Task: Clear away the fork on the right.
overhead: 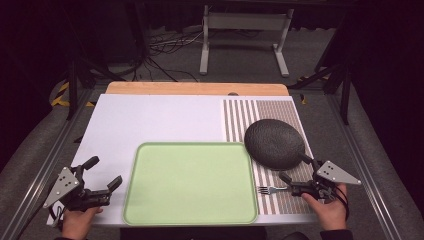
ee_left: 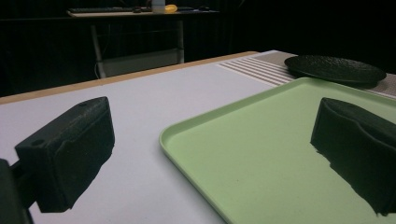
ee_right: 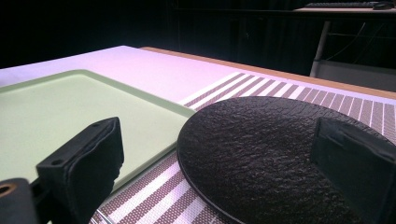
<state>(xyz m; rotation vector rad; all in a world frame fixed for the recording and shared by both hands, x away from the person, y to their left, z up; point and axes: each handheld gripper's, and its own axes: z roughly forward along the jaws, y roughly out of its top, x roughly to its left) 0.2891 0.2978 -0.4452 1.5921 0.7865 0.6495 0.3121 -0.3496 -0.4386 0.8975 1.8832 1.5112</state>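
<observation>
Waiting near the table's front, the left gripper [overhead: 102, 176] and right gripper [overhead: 294, 168] both have jaws wide apart, holding nothing. I think the fork [overhead: 270, 189], beside the green tray [overhead: 190, 215], gets picked up next.

Tray [overhead: 190, 184] at the near middle of the tabletop [overhead: 150, 120]. Placemat [overhead: 280, 115] along the right side, just right of the tray. Plate [overhead: 274, 143] on the placemat, its left rim just over the tray's far right corner. Fork [overhead: 271, 189] on the placemat, nearer than the plate, just right of the tray's edge. Left hand-held gripper [overhead: 102, 172] left of the tray; right hand-held gripper [overhead: 295, 169] over the placemat, right of the fork.
</observation>
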